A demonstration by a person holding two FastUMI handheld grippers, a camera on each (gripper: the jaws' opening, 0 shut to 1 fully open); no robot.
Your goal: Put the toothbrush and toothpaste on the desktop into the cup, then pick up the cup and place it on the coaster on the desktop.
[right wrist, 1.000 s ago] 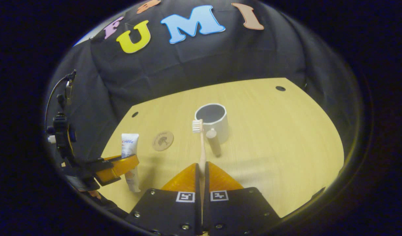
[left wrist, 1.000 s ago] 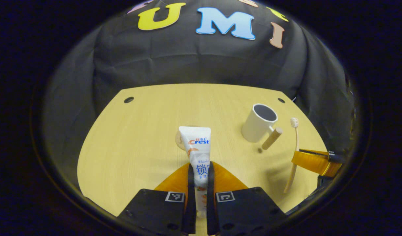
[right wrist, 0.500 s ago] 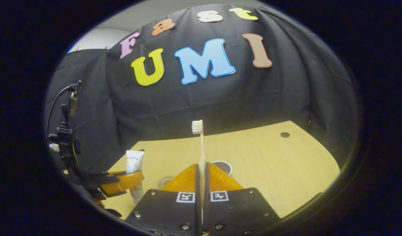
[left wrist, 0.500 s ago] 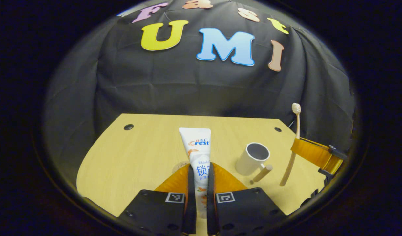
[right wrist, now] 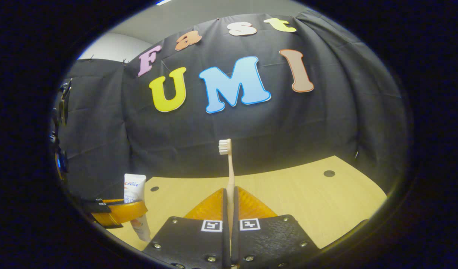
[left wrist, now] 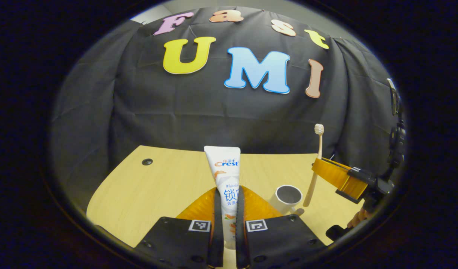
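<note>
Left gripper view: we see the left hand-held gripper clenched on the toothpaste, both fingers pressing its sides, the tube pointing up and forward with its flat end highest. Compared with a second ago the view has tilted up: the wall cloth now takes most of the picture and the bench sits low. The cup has dropped from mid-picture to low right, just beside our right finger, standing upright on the bench with its mouth open to us; we see part of its handle at its lower right. The coaster, visible behind the tube a second ago, is now hidden. At far right the right hand-held gripper grasps the toothbrush, nearly upright, bristles on top, its lower end hanging above and just right of the cup; earlier it leaned lower, near the bench. A hand shows below that gripper.

Right gripper view: the right hand-held gripper is clamped on the toothbrush, bristles up against the cloth. The cup seen ahead a second ago is now out of sight behind the fingers. At lower left the left hand-held gripper holds the toothpaste upright, clear of the bench.
</note>
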